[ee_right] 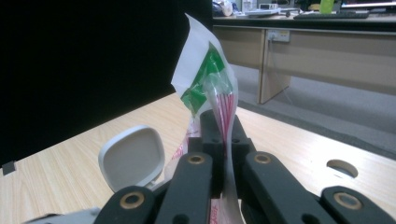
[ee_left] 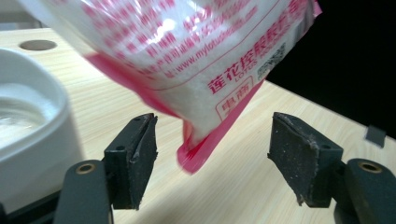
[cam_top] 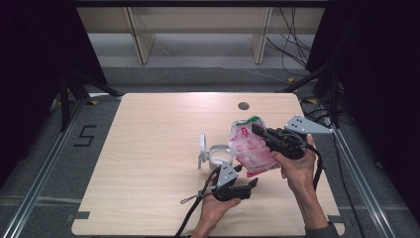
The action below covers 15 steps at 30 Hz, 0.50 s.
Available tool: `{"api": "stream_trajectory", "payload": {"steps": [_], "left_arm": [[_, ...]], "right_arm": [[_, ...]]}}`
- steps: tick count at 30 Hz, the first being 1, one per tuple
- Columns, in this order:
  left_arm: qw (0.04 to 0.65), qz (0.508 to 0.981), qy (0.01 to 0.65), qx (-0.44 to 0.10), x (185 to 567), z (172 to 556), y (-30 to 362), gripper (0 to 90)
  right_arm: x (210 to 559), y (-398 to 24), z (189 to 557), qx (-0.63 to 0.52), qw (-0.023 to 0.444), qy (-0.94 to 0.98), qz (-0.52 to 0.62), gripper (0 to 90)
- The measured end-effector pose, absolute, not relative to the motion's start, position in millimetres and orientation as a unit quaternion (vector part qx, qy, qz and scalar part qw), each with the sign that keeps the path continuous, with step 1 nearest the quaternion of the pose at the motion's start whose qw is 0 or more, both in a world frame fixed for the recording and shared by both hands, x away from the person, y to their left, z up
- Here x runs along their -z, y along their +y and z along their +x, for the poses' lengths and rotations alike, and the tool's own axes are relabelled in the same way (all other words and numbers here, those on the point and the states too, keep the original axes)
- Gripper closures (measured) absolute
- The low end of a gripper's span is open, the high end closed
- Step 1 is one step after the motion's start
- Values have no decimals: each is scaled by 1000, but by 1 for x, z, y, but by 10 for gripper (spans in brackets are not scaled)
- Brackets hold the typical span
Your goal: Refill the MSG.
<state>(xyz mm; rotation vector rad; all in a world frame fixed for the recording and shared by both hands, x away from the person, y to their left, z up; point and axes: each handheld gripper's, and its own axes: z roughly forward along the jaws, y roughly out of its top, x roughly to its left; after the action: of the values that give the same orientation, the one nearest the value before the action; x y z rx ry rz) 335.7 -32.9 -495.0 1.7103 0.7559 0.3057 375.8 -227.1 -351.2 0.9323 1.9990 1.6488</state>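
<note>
Item: refilling a small container from a bag — work partway through, by the look of it.

Left gripper (cam_top: 246, 187) — black two-jaw tool held low in the person's left hand, near the table's front edge. Jaws stand wide apart and have hold of nothing; in the left gripper view the bag's pink bottom corner hangs in the gap between them, touching neither pad.

Small white round plastic container (cam_top: 219, 156) — just beyond the left gripper and to its left, hinged lid (cam_top: 202, 146) swung up and open. Some white granular contents already lie inside, seen in the left gripper view (ee_left: 25, 114). How full it should get cannot be told.

Clear plastic bag with pink and red print and white granules inside (cam_top: 251, 147) — lifted off the table, tilted, just right of the container and directly ahead of the left gripper.

Right gripper (cam_top: 258, 131) — jaws pressed fully together on the bag's green-and-white top edge (ee_right: 208, 74), carrying its whole weight.

Judged done: lid open, bag raised, some granules in the container. Judged left: any further pouring, setting the bag down, closing the lid.

Surface: pale wood-grain tabletop (cam_top: 153, 148) with a round cable hole (cam_top: 243, 105) beyond the right gripper.

Room: grey carpeted floor, light wooden shelving legs at the back, black curtains either side, loose cables at far right.
</note>
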Motion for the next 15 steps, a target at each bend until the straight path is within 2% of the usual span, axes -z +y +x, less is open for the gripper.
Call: {"api": "stream_trajectory", "payload": {"steps": [2, 3, 10, 15], "left_arm": [[577, 739, 322, -134, 494, 331, -28, 315], [579, 739, 319, -132, 494, 328, -25, 314], [581, 738, 317, -132, 495, 320, -13, 307], [581, 739, 313, -135, 494, 315, -7, 307]], "right_arm": [[356, -230, 379, -587, 209, 712, 323, 900], [357, -229, 377, -587, 193, 713, 332, 900], [376, -242, 381, -581, 198, 719, 328, 900], [391, -259, 375, -575, 178, 711, 363, 900]]}}
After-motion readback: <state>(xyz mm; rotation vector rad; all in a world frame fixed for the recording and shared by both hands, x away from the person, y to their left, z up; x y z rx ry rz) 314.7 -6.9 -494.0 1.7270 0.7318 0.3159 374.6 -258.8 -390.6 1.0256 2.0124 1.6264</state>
